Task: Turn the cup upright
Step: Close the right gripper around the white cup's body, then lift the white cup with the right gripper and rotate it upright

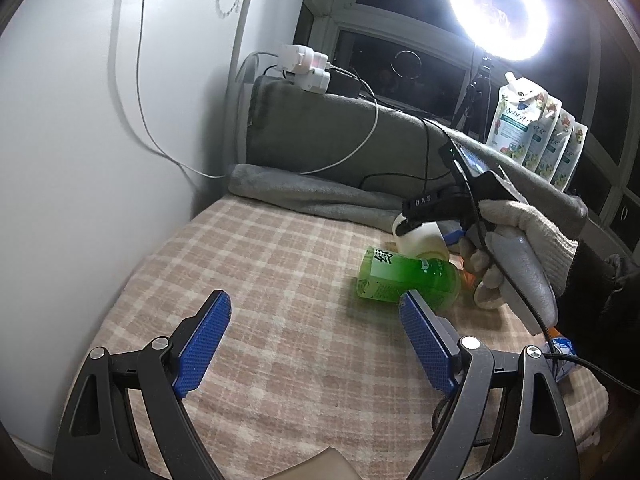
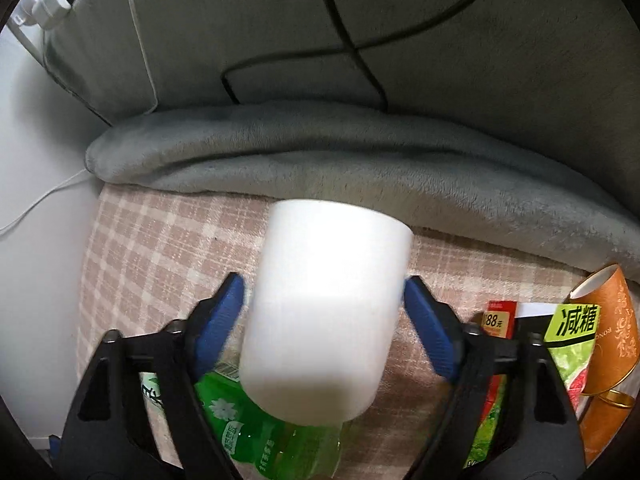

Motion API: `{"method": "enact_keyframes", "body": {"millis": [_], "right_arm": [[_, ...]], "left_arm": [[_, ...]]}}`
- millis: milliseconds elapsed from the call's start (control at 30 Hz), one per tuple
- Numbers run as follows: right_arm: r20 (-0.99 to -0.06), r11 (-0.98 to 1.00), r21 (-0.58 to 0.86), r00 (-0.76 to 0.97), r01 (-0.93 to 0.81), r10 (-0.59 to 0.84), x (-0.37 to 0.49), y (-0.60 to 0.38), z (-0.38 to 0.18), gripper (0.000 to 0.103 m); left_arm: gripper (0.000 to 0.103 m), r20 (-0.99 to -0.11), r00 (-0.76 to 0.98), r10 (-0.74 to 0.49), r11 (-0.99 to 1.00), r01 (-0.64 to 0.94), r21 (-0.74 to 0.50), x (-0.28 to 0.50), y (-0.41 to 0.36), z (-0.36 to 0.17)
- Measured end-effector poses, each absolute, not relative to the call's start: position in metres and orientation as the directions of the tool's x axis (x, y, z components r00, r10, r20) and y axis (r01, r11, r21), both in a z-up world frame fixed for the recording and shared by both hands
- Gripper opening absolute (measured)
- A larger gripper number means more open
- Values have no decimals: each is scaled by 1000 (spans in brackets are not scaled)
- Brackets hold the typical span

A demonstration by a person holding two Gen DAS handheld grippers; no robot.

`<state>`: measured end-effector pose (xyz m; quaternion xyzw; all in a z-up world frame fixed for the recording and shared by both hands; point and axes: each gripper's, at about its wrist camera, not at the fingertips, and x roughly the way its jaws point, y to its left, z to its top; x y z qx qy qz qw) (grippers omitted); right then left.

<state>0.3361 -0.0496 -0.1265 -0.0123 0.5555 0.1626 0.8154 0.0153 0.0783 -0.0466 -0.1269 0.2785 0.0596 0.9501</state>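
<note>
cup [image 2: 326, 312] between right gripper [image 2: 324, 300] pads, above bottle [image 2: 276, 444] | grip seemingly closed on walls, blurred | left gripper [image 1: 316, 320] wide open, empty | cup rigid, smooth, slippery; hold mid-wall

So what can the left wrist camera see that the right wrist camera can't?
Only the left wrist view shows the ring light, the pouches by the window, the gloved hand and the empty left gripper. Only the right wrist view shows the orange cup and the red box. Both show the white cup in the right gripper, the green bottle and the checked blanket.
</note>
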Motion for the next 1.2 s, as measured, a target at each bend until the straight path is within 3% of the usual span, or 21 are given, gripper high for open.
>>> {"method": "enact_keyframes", "body": {"millis": [333,733,967,1200], "right_arm": [[-872,938,220,378,-269,312,331,-74,-110,78],[-773,908,259,493,-330,400,287,-115,-50,78],[-736,846,369,436,-384,518,225,-141,-42,78],[-750,810,446,334,-381,571,175,-145,-79,78]], "left_arm": [[86,-536,843,47,963,-180,-198,15,75,-44],[86,-517,855,45,970,-161,-182,12,64,-33],[86,-524,852,1,973,-122,-196,16,54,-32],[86,-548,832,-79,972,-57,-227,23,39,-34]]}}
